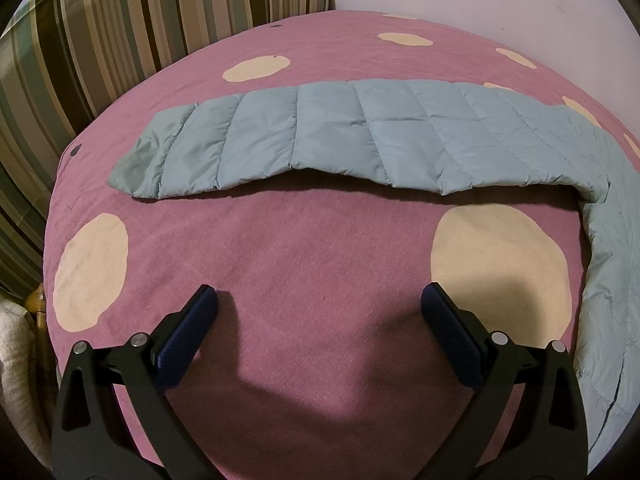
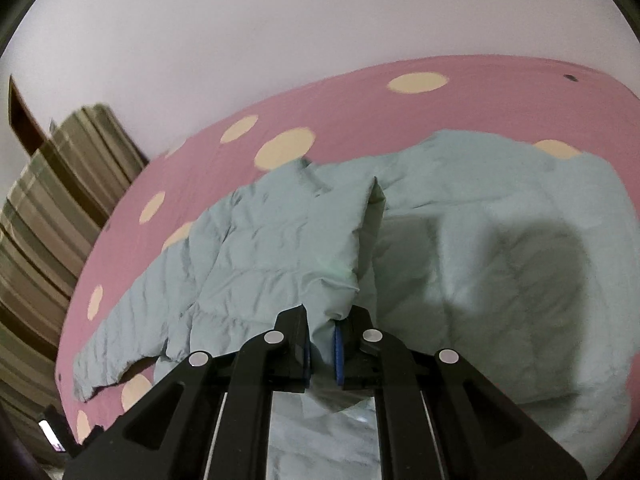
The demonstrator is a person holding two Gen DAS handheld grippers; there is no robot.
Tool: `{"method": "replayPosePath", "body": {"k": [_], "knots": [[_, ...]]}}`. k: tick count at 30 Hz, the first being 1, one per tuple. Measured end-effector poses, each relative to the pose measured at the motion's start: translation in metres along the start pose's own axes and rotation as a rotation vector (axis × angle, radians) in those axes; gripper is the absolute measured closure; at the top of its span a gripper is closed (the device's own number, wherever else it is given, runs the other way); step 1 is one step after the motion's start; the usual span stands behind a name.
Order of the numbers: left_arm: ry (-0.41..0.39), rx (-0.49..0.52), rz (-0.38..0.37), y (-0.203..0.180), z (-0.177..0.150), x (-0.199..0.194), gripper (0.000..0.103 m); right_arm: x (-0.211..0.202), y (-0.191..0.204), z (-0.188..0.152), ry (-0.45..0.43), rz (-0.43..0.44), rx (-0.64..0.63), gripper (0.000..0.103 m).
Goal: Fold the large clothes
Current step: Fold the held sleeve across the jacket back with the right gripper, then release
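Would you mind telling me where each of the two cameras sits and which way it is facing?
Left wrist: on the left gripper, facing along its open fingers over the pink spotted bedcover toward the jacket's sleeve.
Right wrist: on the right gripper, looking along fingers clamped on a fold of the light blue quilted jacket.
Shared: jacket, bedcover, striped cushion, white wall.

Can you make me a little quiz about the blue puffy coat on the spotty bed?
1. True or false: the left gripper is holding the puffy jacket.
2. Which gripper has its jaws shut on jacket cloth? A left, B right, C both.
3. Fill in: the pink bedspread has cream ____ on it.

Key: 1 false, its jaws are wide open over bare bedspread. 2 B. 3 spots.
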State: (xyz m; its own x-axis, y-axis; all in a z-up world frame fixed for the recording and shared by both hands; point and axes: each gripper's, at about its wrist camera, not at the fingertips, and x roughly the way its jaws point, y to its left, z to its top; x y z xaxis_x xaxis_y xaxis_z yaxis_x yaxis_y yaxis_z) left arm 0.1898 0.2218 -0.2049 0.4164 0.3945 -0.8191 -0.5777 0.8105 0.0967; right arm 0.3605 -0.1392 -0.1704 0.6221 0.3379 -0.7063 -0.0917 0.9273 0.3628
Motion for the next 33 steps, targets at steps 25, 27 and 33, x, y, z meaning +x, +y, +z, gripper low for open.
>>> {"method": "replayPosePath", "body": {"k": [25,27,33], "knots": [[0.003,-0.001,-0.001,0.001,-0.001,0.001,0.002,0.078,0.058,-0.016,0.145,-0.048,-0.131,0.091],[0.002,0.000,-0.001,0.000,-0.001,0.001,0.002,0.075,0.062,-0.017,0.137,-0.053,-0.147,0.089],[0.002,-0.001,-0.002,0.001,-0.001,0.001,0.002,0.077,0.078,-0.020,0.144,-0.050,-0.206,0.088]]}}
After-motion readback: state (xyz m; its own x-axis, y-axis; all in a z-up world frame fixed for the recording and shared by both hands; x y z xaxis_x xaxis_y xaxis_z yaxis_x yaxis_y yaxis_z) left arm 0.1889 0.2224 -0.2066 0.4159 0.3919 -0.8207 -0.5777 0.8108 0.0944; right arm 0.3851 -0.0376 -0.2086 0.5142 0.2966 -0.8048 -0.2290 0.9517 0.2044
